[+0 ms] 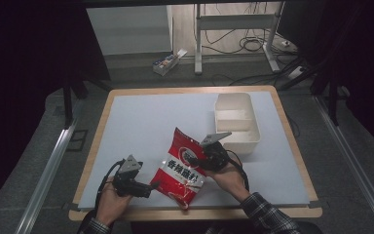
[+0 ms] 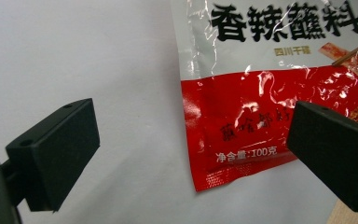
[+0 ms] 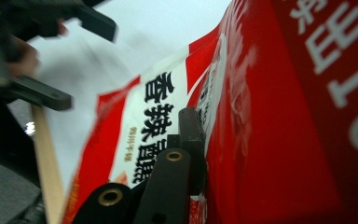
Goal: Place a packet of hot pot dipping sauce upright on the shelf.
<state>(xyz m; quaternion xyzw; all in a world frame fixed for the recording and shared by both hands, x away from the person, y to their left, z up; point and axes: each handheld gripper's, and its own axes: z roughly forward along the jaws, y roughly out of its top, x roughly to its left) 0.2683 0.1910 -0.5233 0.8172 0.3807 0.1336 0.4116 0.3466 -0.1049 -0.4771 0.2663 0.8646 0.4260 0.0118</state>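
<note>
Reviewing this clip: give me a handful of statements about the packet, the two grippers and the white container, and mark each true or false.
1. The right gripper is shut on the red and white packet. True.
2. The left gripper is clamped on the packet's corner. False: its jaws stand wide apart, with the corner between them, untouched.
3. The white container sits on the far right part of the mat. True.
4. The packet lies inside the container. False: it is held up near the table's front edge, outside the container.
5. The container has a lid on. False: it is open, with a divider showing inside.
</note>
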